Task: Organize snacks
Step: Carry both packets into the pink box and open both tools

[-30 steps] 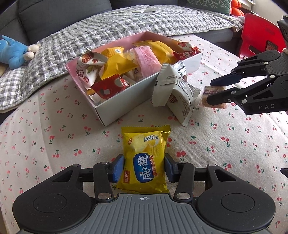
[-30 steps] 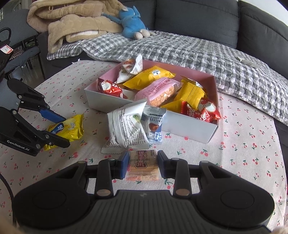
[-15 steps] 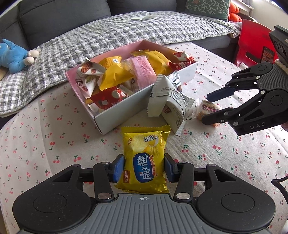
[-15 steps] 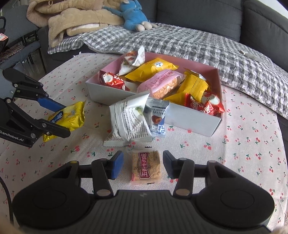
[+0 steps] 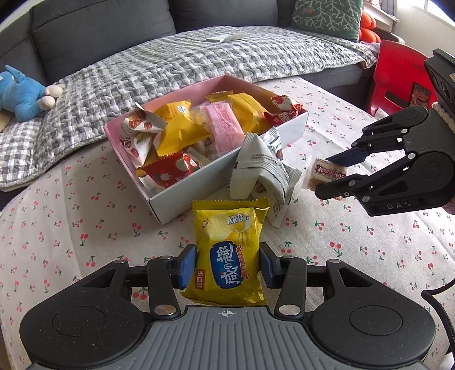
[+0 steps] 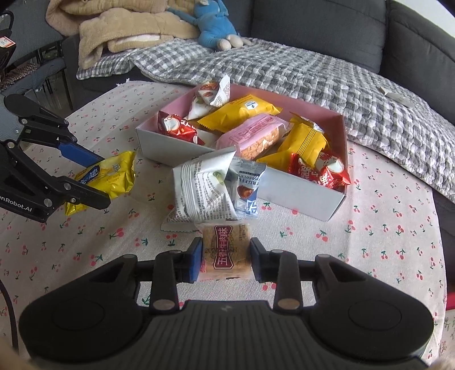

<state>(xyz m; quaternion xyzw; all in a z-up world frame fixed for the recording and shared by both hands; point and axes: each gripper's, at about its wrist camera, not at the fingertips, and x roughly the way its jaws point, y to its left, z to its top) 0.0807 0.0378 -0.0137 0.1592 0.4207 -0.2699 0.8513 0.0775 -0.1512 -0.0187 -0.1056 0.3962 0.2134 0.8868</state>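
My left gripper point(image 5: 227, 263) is shut on a yellow chip bag point(image 5: 229, 250) and holds it above the cherry-print tablecloth, in front of the pink snack box point(image 5: 293, 132). My right gripper point(image 6: 226, 257) is shut on a small brown biscuit pack point(image 6: 226, 250), lifted just in front of a white crumpled packet point(image 6: 203, 189) and a blue chocolate packet point(image 6: 246, 187) that lean on the box wall point(image 6: 298, 193). The box holds several yellow, pink and red snack packs. The right gripper also shows in the left wrist view point(image 5: 335, 170), and the left one in the right wrist view point(image 6: 93, 179).
A grey sofa with a checked blanket point(image 5: 170, 65) lies behind the table. A blue plush toy point(image 6: 216, 25) and a beige blanket point(image 6: 122, 31) lie on it. A red chair point(image 5: 398, 74) stands at the far right.
The right gripper opened around the biscuit pack half a second ago and has shut on it again and lifted it. The left gripper has risen with the chip bag.
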